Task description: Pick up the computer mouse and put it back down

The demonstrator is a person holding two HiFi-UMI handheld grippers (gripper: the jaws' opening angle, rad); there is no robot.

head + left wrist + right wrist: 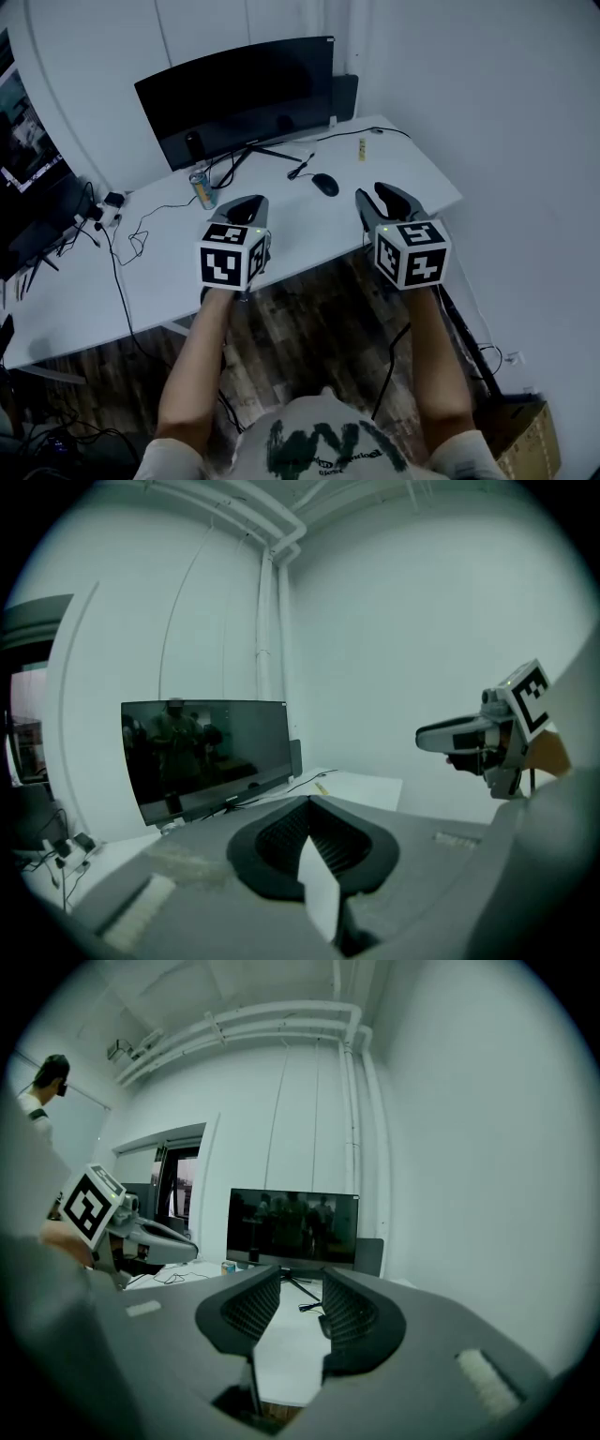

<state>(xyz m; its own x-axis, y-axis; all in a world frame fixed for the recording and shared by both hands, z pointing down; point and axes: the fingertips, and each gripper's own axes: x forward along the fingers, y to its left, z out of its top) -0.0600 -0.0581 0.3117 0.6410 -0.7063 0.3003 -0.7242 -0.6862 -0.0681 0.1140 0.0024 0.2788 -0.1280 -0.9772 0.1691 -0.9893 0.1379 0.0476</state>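
Right gripper (300, 1288) is hovering with empty jaws apart, left gripper (309, 803) is pressing its own together, and only the head view is showing a brown cardboard box (536, 448) near right, contents hidden.

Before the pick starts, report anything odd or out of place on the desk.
Nothing spilled or damaged. The computer mouse lies flat on the white desk, the drink can stands upright. Only loose cables sprawl untidily at its left.

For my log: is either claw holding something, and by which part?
Nothing is held: left claw and right claw are empty; the mouse lies on the desk.
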